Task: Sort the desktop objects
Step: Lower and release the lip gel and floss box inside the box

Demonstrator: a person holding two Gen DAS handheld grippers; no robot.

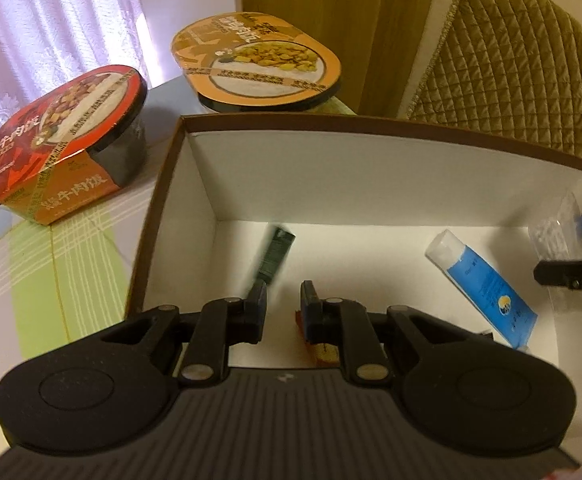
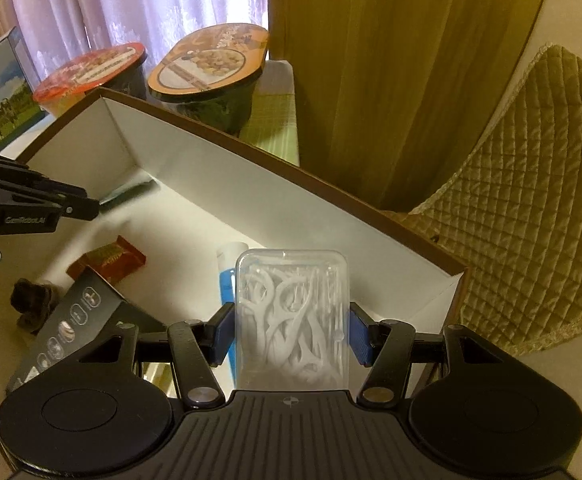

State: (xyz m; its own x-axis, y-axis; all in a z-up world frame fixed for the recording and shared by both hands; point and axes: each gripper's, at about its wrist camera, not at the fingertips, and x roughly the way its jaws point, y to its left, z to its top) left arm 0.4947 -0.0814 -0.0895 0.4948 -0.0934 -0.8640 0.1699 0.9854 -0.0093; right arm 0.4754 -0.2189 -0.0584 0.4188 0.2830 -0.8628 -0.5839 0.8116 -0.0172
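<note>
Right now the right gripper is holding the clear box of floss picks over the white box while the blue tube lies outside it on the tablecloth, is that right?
Not quite: the blue tube lies inside the white box, as the left wrist view shows. The right gripper does hold the clear box of floss picks over it.

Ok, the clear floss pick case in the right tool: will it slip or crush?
The floss pick case looks like smooth, hard plastic, so probably rigid but somewhat slippery. It seems light, with loose picks inside that may shift. The right tool grips its sides.

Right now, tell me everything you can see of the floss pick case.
The floss pick case is a clear plastic box with rounded corners, packed with white floss picks. The right gripper is shut on its sides, holding it upright above the open box, in front of the blue tube.
</note>
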